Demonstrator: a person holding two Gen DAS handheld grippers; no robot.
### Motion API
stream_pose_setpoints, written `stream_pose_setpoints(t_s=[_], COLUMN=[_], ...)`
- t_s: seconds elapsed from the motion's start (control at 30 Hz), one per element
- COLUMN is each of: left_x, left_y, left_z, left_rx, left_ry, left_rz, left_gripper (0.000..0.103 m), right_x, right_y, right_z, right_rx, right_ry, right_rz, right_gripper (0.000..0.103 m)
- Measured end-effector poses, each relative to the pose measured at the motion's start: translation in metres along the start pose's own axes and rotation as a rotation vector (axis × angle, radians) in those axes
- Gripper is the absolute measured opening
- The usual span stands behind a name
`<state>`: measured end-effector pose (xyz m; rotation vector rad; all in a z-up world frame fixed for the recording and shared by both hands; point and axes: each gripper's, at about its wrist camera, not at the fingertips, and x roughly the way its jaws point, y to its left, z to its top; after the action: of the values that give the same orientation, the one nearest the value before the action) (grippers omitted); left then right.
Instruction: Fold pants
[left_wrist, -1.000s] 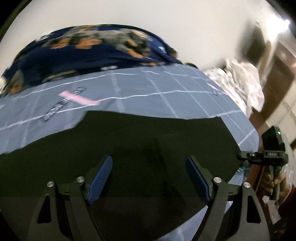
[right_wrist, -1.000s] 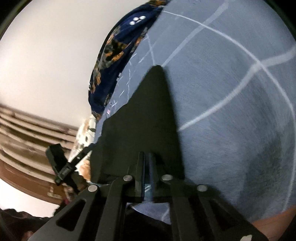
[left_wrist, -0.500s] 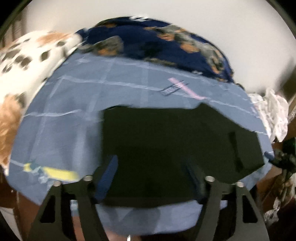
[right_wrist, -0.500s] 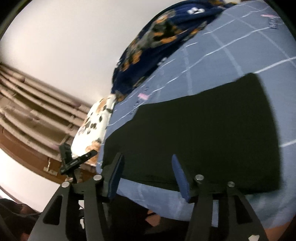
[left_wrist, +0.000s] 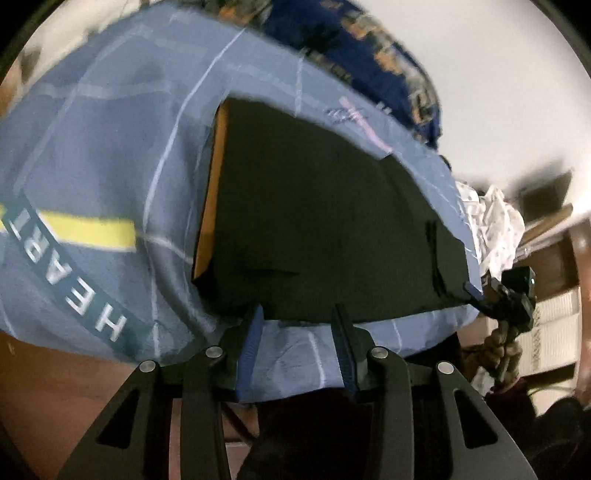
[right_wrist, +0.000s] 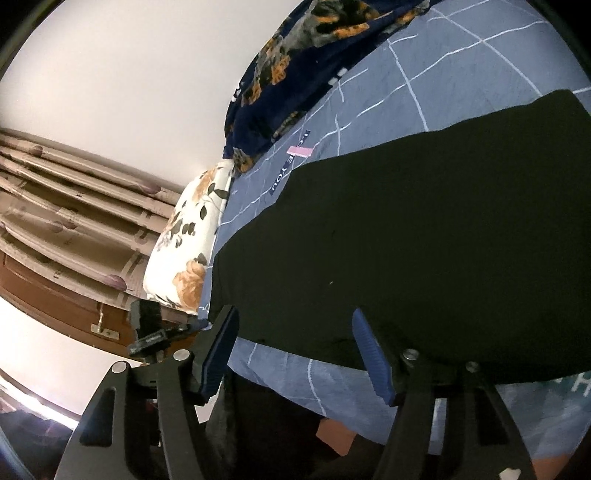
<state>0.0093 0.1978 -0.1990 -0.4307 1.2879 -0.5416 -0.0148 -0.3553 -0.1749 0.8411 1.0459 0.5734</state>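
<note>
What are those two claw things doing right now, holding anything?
Left gripper: open but closing, at the near edge of the black pants, not pinching them yet.
Right gripper: opening, holding nothing, near the pants' edge.

White caps "HEART" stood on a dark teal band (left_wrist: 70, 291) printed on the blue bedsheet (left_wrist: 110, 155), beside a yellow stripe (left_wrist: 88, 230). A 2nd dark band (right_wrist: 286, 170) on the sheet, crossed by a pink strip (right_wrist: 300, 150), read "...E YOU"; 1st letters unclear. No other text was legible.
</note>
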Motion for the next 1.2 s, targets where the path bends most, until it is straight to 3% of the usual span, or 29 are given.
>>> stream_pose_setpoints(t_s=[0.3, 0.5, 0.83, 1.07, 1.2], left_x=[-0.004, -0.001, 0.010, -0.007, 0.009], left_y=[0.031, 0.042, 0.046, 0.025, 0.028], left_z=[-0.002, -0.006, 0.006, 0.004, 0.007], left_rx=[-0.161, -0.201, -0.216, -0.092, -0.098], left_ry=[-0.041, -0.051, -0.106, -0.263, -0.207], left_rz=[-0.172, -0.135, -0.181, -0.270, -0.179], left_gripper=[0.041, 0.041, 0.046, 0.050, 0.050], right_x=[-0.003, 0.001, 0.003, 0.003, 0.007], right_y=[0.000, 0.003, 0.009, 0.011, 0.013], right_z=[-0.005, -0.004, -0.007, -0.008, -0.009], right_rx=[0.020, 0.017, 0.023, 0.031, 0.036], right_ry=[-0.007, -0.003, -0.007, -0.007, -0.002], right_rz=[-0.001, 0.001, 0.010, 0.014, 0.015], right_gripper=[0.066, 0.067, 0.067, 0.070, 0.070])
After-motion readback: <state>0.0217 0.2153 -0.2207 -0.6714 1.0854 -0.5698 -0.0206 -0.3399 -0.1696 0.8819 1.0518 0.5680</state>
